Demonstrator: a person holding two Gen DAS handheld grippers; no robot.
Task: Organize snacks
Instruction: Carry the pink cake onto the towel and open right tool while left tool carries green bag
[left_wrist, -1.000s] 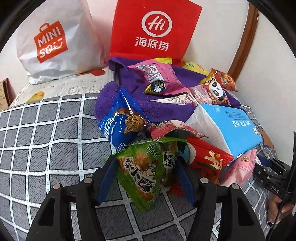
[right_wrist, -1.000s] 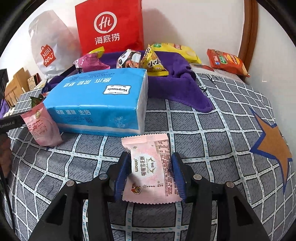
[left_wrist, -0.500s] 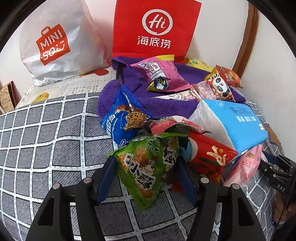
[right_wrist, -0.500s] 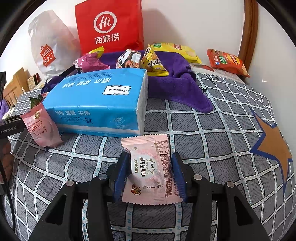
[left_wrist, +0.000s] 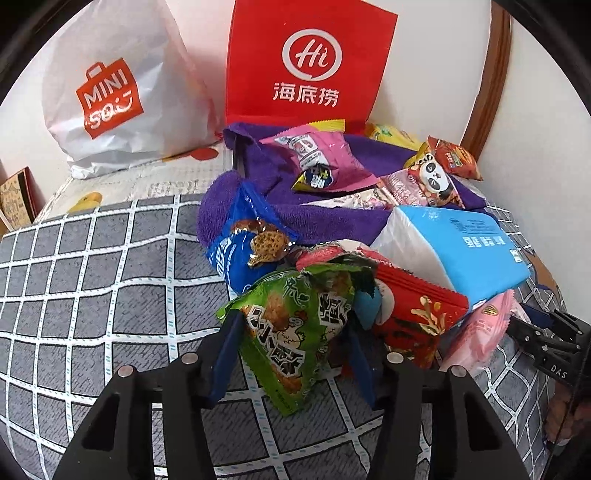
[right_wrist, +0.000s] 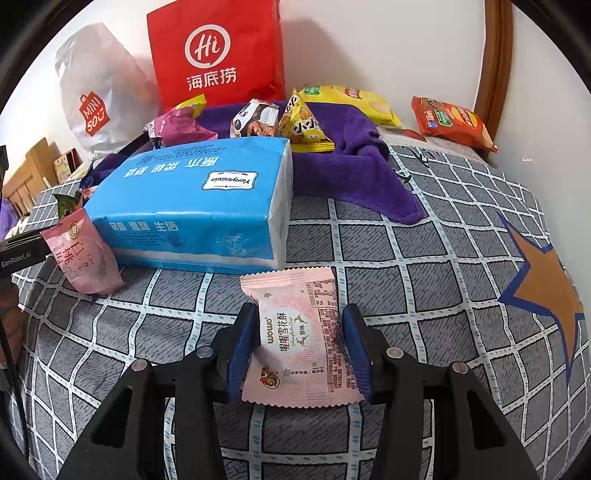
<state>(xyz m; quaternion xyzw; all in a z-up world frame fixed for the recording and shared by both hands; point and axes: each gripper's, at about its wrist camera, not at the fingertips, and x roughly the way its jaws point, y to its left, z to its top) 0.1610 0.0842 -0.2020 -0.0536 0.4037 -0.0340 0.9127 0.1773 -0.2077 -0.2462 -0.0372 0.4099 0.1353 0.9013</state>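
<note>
Left wrist: left tool (left_wrist: 291, 332) closing tighter around green snack bag (left_wrist: 295, 328).

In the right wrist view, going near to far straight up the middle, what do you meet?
Right gripper closing on the pink snack packet → blue tissue pack → panda snack packet on the purple towel → red Hi bag.
</note>
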